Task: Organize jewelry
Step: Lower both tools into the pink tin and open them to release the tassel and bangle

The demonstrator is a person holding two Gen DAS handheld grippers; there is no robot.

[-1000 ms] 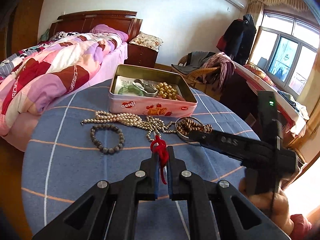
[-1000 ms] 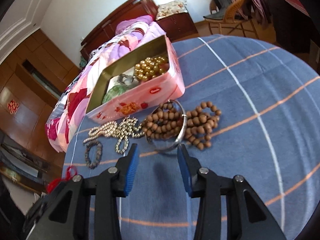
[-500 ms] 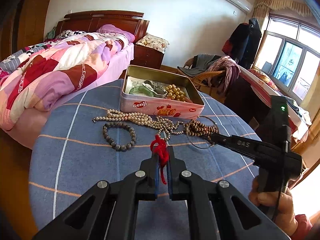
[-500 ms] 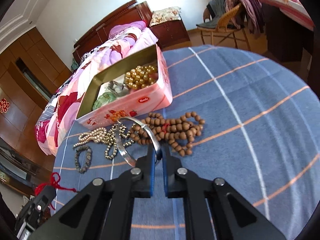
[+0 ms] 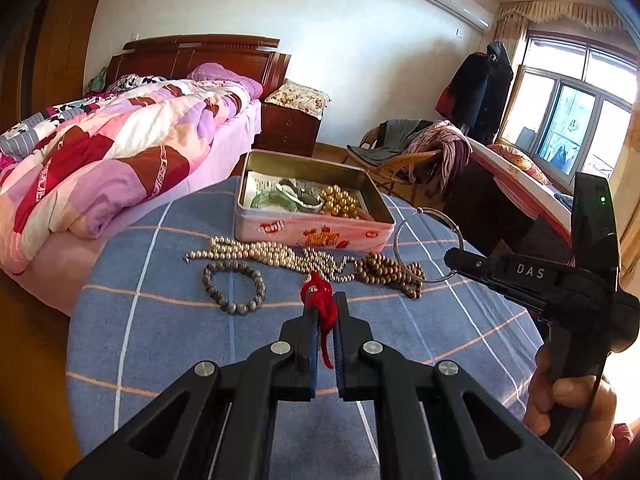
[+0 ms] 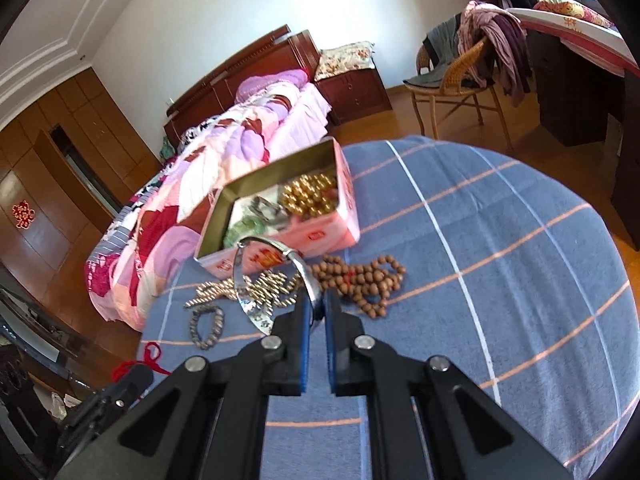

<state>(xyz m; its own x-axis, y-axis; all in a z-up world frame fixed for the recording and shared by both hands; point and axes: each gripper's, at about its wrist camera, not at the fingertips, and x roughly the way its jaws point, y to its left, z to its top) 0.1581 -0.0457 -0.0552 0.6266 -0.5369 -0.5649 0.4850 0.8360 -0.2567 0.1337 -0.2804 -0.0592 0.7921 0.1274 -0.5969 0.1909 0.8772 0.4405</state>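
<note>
My right gripper [image 6: 316, 308] is shut on a silver bangle [image 6: 244, 292], which it holds lifted above the blue checked tablecloth [image 6: 480, 240]; in the left wrist view the bangle [image 5: 400, 232] hangs at the right gripper's tip [image 5: 450, 258]. My left gripper [image 5: 325, 308] is shut on a red knotted cord [image 5: 318, 294]. An open pink tin [image 5: 312, 232] holds gold beads [image 5: 340, 200], a green bangle and a silver piece. In front of it lie a pearl strand [image 5: 248, 248], a grey bead bracelet [image 5: 234, 286] and brown wooden beads [image 5: 384, 272].
A bed with a patchwork quilt [image 5: 100, 160] stands left of the round table. A wicker chair with clothes [image 5: 408, 152] and a dark desk [image 5: 500, 208] stand behind on the right. A person's hand [image 5: 568, 400] grips the right tool.
My right gripper went from open to shut on the silver bangle and raised it off the wooden beads. The left gripper stayed shut on the red cord.
</note>
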